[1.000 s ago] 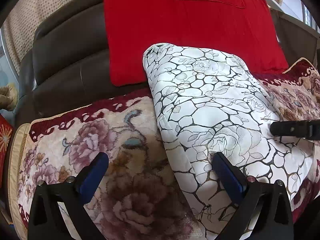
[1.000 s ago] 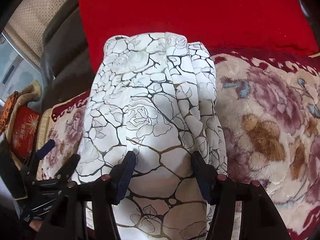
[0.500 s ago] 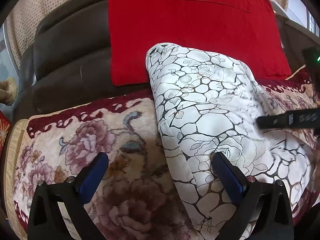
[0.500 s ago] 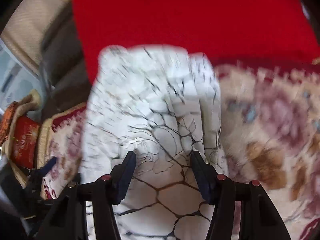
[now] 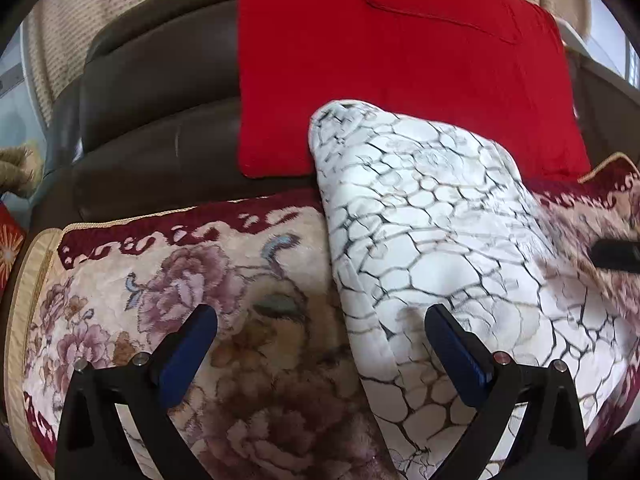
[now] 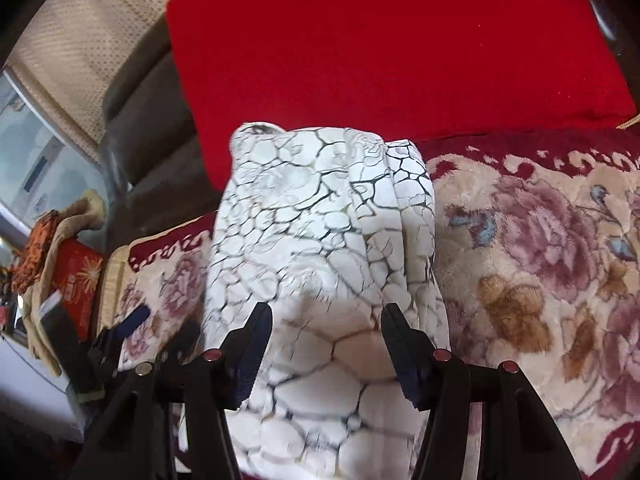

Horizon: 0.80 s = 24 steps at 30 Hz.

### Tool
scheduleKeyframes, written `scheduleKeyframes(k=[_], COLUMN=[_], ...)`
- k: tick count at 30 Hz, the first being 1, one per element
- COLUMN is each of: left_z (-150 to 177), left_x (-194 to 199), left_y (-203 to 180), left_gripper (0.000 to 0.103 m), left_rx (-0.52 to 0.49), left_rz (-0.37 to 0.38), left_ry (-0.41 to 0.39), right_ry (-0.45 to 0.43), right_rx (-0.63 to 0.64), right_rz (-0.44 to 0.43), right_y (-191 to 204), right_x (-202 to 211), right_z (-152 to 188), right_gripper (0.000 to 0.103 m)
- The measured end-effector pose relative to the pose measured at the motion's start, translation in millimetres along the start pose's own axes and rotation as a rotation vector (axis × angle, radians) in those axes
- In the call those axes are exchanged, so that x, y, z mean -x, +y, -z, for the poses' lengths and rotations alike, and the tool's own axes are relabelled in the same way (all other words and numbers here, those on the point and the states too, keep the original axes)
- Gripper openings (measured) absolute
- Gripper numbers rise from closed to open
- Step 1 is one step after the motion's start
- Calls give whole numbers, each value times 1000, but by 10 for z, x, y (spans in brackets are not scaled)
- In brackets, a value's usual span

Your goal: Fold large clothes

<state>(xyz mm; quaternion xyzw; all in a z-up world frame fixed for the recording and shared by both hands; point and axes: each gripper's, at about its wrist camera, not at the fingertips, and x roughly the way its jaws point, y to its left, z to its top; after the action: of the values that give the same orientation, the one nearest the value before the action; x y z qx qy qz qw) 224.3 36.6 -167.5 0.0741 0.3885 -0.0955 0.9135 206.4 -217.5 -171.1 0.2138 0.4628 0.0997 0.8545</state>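
Clearly, the folded white garment (image 5: 432,248), patterned with dark crackle lines and faint roses, was laid as a thick bundle on the floral plush cover (image 5: 224,320) of the sofa seat, its far end resting against the red cushion (image 5: 392,72) that was propped on the dark leather sofa back (image 5: 152,120). Relative to the garment, the left gripper (image 5: 320,344) was placed at its near left edge, with the fingers spread wide and nothing pressed between them: one blue-padded finger (image 5: 188,348) was seen over the floral cover beside the garment, the other over the white cloth itself. The right gripper (image 6: 326,344) was positioned over the near end of the garment, its fingers held fairly wide with the white cloth seen between them; no pinching of the cloth by the pads could be made out, and the cloth beneath looked slightly blurred. To the right of the garment, in the left wrist view, a dark finger tip of the right gripper was seen at the frame edge. To the left of the garment, beyond the sofa arm, a red box (image 6: 76,276) with a gold starburst was seen under a beige cloth (image 6: 68,220).
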Motion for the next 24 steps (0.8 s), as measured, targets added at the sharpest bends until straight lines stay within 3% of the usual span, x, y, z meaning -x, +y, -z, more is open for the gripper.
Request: scheduleKeyframes(k=[3,8,18,24], left_z=[-26,21,-15,-49], left_x=[-25,-194,-182,-235], left_y=[36,-85,-69,-80], left_gripper=[103,103,103,103], left_rx=[27,-19,-14,-6], left_rz=[-3,-24,-34,-34], left_ry=[4,58,36,38], right_ry=[14,108,34,-14], right_rx=[10,29,9,-28], right_rz=[-18,19,-10,7], right_y=[3,-47,-101,-108], right_x=[29,-387,-98,-193], right_z=[126,322,132,-128], right_gripper=[61,61,61,61])
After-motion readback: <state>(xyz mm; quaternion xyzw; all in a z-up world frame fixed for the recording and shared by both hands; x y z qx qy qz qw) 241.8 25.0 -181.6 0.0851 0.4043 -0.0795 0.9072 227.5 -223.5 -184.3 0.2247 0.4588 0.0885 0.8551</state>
